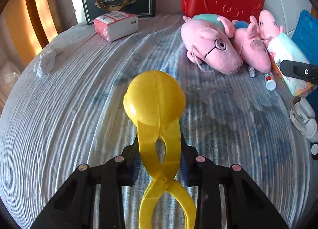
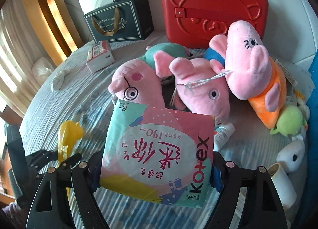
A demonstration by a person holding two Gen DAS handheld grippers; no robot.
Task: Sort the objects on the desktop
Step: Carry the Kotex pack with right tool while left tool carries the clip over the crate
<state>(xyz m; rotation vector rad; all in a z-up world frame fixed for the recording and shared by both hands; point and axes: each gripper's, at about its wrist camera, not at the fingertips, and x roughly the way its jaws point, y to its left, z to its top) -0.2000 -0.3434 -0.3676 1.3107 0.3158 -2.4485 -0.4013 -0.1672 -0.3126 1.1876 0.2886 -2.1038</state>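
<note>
2 grippers loaded: left gripper (image 1: pixel 160 161) clamps yellow tongs (image 1: pixel 155 113), right gripper (image 2: pixel 155 175) clamps soft pad pack (image 2: pixel 159 155), which may slip.

Bright daylight from left, fisheye-warped edges

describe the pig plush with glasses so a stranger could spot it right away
Start at the big red hard-shell case at the back of the striped cloth. Three pink pig plush toys lie in front; take the leftmost pink pig plush. Only it has stitched round glasses and a teal body.
</note>
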